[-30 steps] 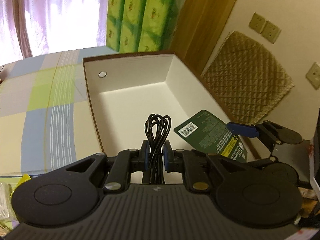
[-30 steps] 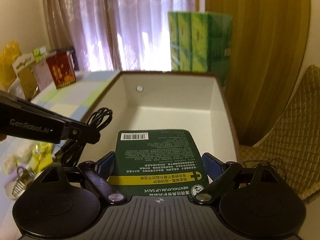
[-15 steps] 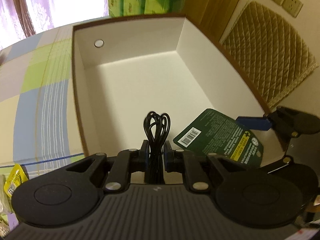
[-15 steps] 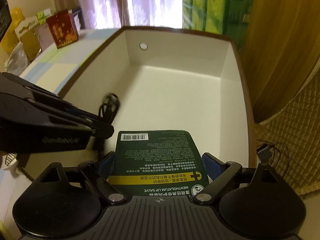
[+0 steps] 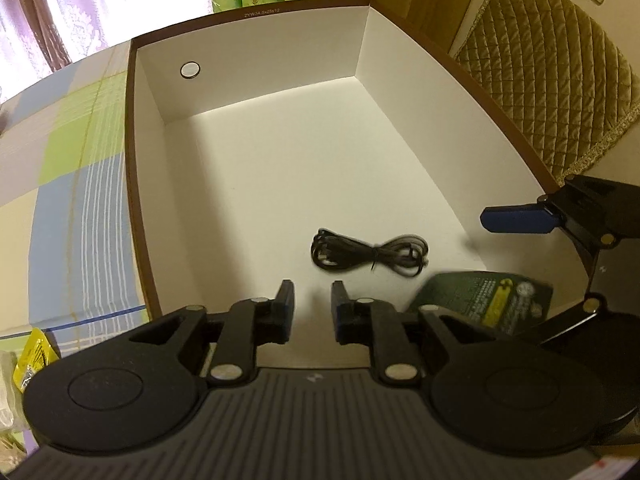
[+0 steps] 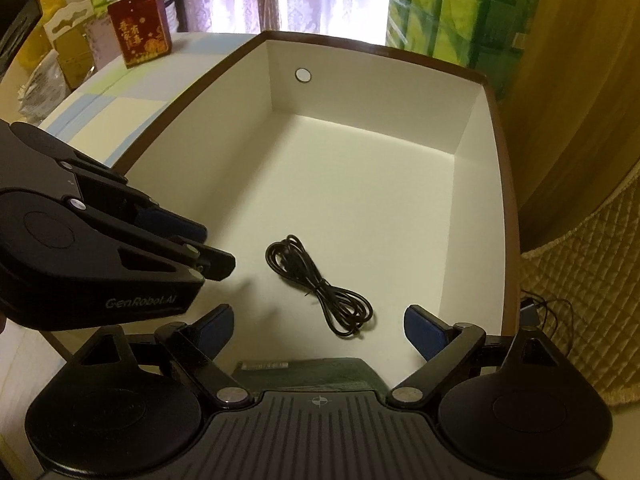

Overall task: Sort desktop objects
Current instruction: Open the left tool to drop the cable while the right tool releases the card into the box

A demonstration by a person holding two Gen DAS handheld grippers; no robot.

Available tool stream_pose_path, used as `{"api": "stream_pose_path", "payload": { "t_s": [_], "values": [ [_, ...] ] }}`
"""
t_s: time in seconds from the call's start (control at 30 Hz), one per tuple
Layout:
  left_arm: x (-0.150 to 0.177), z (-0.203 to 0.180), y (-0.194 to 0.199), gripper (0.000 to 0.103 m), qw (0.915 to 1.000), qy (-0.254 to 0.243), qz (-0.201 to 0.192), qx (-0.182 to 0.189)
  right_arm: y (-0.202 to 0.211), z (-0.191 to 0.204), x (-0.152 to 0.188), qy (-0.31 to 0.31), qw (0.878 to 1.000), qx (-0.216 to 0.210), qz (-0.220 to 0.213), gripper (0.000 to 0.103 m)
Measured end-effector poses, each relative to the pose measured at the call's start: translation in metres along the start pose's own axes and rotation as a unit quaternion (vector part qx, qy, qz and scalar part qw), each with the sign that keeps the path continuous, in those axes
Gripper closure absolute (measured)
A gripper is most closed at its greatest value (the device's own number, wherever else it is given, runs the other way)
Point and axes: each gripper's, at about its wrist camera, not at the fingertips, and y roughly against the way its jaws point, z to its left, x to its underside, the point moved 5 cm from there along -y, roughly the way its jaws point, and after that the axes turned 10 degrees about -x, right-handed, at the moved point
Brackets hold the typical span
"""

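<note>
We had the coiled cable lying low centre in the white box, our left gripper opening and empty. Our right gripper stood wide, the green card dropped beneath it. Next, we judged, both withdraw for more.

A black cable, coiled and tied at its middle into a figure-eight, lay flat on the white floor of the open brown-rimmed box. A dark green card lay near it, blurred.
</note>
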Motion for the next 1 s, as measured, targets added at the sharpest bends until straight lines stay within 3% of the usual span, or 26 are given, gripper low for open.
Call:
{"api": "stream_pose_path", "payload": {
  "t_s": [0.2,0.33,0.57,1.0],
  "values": [
    [0.000,-0.001,0.009,0.075,1.0000,-0.002,-0.008,0.000,0.006,0.004,0.000,0.006,1.000,-0.001,-0.010,0.005],
    [0.000,0.000,0.018,0.059,0.9998,-0.001,-0.018,-0.002,0.012,0.006,0.002,0.002,1.000,-0.003,-0.018,0.004],
    [0.001,0.003,0.034,0.053,0.9994,0.002,-0.034,-0.008,0.023,0.012,0.003,-0.003,0.999,0.000,-0.037,0.002],
    [0.025,0.031,0.097,0.045,0.9944,0.045,-0.094,-0.018,0.066,0.026,0.013,-0.044,0.992,0.013,-0.115,0.002]
  ]
}}
